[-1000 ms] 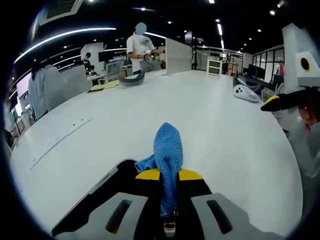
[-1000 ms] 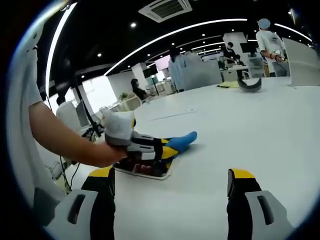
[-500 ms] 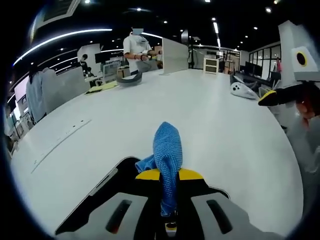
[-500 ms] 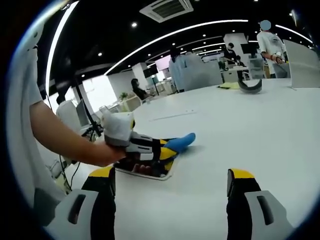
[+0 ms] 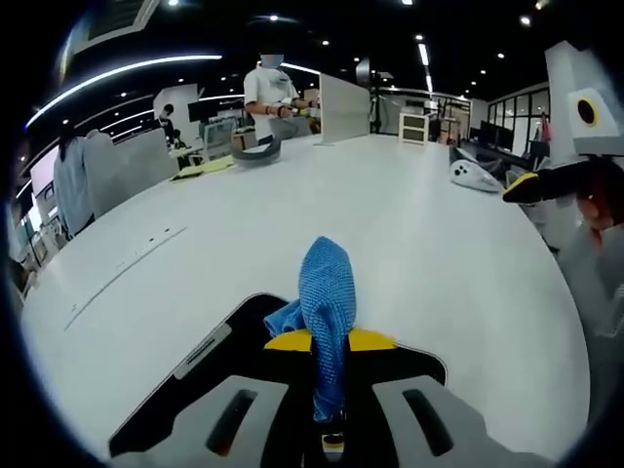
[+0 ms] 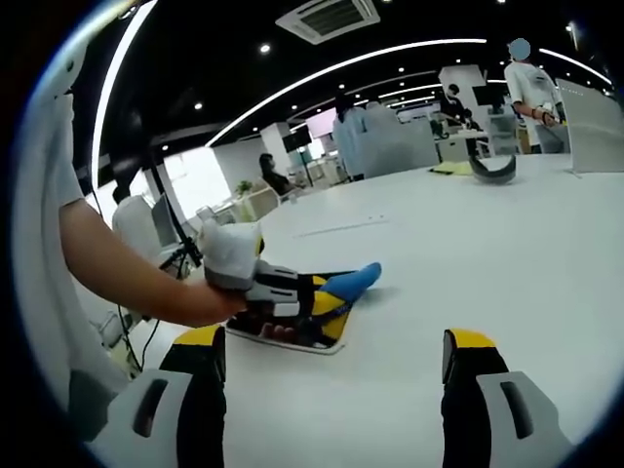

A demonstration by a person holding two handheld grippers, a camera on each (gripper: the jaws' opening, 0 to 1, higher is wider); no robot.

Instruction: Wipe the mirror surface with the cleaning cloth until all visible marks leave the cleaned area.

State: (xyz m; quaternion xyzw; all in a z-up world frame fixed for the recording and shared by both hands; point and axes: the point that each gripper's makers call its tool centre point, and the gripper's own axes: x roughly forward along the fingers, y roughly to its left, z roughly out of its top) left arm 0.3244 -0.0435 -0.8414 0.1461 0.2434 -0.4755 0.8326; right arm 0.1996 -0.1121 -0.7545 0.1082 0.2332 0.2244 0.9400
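— While I watched through the left gripper view, the left gripper (image 5: 329,343) had its jaws closed tight on the blue cleaning cloth (image 5: 326,302), which stood up in a bunched peak between the yellow tips.

— And where was the mirror?

— Directly under that gripper. The mirror (image 5: 226,353) lay flat on the white desk (image 5: 409,244), a dark slab with a pale edge strip and rounded corners, and the cloth's lower fold hung down to its surface. I could not tell from that view whether any marks were on the glass.

— Did the other camera show it?

— It did. In the right gripper view the left gripper (image 6: 336,289) was held in a person's hand (image 6: 210,304), the bare forearm reaching in from the left, with the cloth (image 6: 353,280) poking out past the mirror's (image 6: 327,342) far edge. The gripper sat over the mirror, low against it.

— And your right gripper?

— The right gripper (image 6: 331,385) hung over bare desk (image 6: 468,253) with its jaws spread wide and nothing between them, well apart from the mirror. In the left gripper view I saw the right gripper (image 5: 546,185) at the right edge, raised above the desk.

— Anything else on the desk?

— A curved grey object (image 5: 255,153) near the far end, with a standing person (image 5: 270,96) behind it.
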